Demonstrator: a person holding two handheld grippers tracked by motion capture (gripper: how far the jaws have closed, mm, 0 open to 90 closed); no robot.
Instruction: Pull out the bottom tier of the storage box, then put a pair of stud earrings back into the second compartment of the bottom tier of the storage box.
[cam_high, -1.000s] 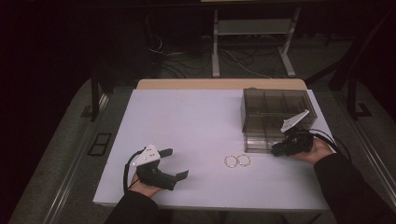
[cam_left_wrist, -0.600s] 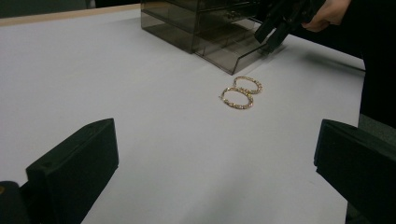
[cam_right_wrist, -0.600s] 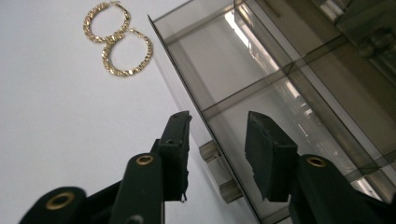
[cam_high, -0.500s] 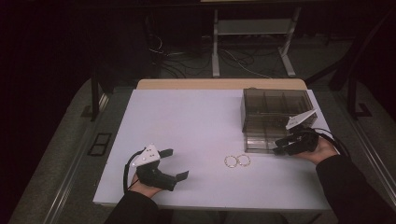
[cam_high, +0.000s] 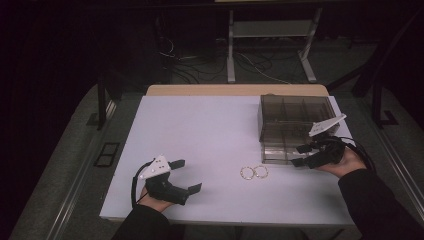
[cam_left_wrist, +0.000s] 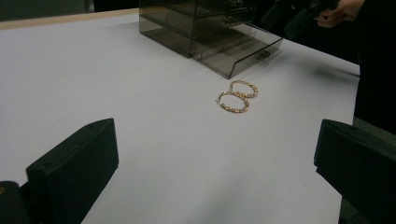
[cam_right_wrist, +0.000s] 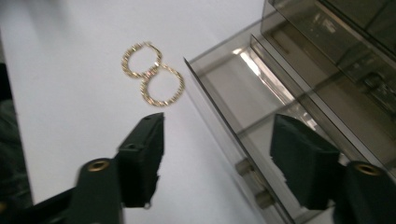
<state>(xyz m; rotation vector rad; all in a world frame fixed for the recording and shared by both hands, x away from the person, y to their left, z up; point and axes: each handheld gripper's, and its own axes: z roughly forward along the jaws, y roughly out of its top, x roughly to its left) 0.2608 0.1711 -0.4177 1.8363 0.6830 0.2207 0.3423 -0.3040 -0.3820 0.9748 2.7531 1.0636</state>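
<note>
The right gripper (cam_right_wrist: 217, 158) hangs with its jaws spread and nothing between them, straddling the front wall of the pulled-out drawer (cam_right_wrist: 243, 100): one jaw over the white table (cam_right_wrist: 70, 93), the other over the drawer's floor. Just ahead of the table-side jaw lie the two gold hoop earrings (cam_right_wrist: 153, 73), flat and touching each other, close beside the drawer's front corner. Beyond them the smoky acrylic organiser (cam_high: 295, 117) rises in tiers.

The step in hand looks like picking up a hoop to drop it into the drawer. To do it well, I would swing this gripper off the drawer front, come down over the nearer hoop with one jaw inside the ring and one outside, and close gently on the wire so the second hoop is not dragged along.

The left gripper (cam_high: 182, 176) rests well apart from the earrings, jaws wide and empty, pointed toward them.

Whether the hoops are linked or merely touching is hard to tell. The drawer's small knob is blurred, and the upper compartments' contents are too dark to make out.
</note>
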